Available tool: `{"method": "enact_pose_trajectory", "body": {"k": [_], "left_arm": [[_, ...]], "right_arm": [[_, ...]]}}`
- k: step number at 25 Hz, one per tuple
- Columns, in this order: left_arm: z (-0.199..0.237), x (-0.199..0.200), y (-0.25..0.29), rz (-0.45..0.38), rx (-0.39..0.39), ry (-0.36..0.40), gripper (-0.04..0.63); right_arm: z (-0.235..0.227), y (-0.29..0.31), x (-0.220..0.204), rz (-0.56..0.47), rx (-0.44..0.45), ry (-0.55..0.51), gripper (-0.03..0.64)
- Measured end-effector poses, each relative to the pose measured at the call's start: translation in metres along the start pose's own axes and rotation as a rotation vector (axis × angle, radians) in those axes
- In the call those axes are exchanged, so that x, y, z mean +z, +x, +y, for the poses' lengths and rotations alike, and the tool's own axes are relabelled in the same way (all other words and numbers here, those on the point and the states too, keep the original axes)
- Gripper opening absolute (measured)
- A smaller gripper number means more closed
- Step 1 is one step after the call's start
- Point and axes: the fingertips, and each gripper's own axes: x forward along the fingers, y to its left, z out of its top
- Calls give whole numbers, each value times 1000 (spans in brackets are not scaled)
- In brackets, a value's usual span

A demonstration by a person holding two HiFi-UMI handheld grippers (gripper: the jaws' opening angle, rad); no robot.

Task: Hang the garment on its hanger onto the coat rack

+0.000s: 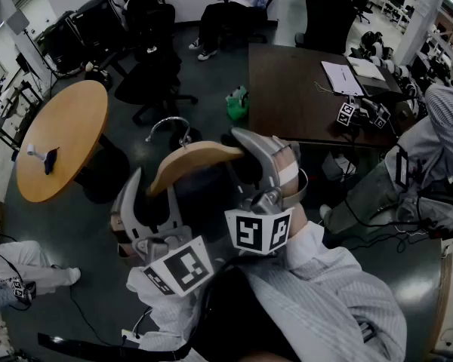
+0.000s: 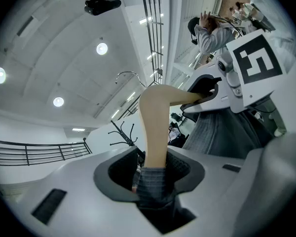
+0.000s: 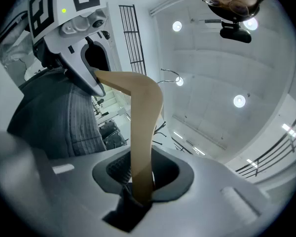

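Note:
I hold a tan wooden hanger [image 1: 196, 158] with a metal hook [image 1: 168, 124] up in front of me. My left gripper [image 1: 147, 194] is shut on its left arm, where grey fabric also sits between the pads [image 2: 150, 174]. My right gripper [image 1: 245, 153] is shut on the bare wood of the other arm [image 3: 138, 177]. A grey striped garment [image 2: 222, 132] hangs from the hanger between the grippers and also shows in the right gripper view [image 3: 64, 117]. The black coat rack [image 2: 119, 131] stands some way beyond the hanger, its branches small in view.
A round wooden table [image 1: 60, 138] is at the left and a dark desk [image 1: 302, 89] with papers at the right. Black office chairs [image 1: 155, 81] stand ahead. People sit at the back, and another person [image 1: 438, 149] is close at the right.

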Motion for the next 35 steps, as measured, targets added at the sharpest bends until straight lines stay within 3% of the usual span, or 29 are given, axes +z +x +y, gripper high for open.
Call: {"method": "enact_pose_trajectory", "body": {"k": [23, 29, 35], "left_arm": [[-11, -9, 46, 53, 10, -1, 144], [-8, -37, 86, 77, -9, -5, 144], [22, -83, 157, 63, -31, -18, 144]], "right_arm": [[2, 42, -31, -48, 34, 59, 104], [22, 85, -46, -29, 65, 72, 104], [49, 166, -49, -1, 62, 56, 104]]}}
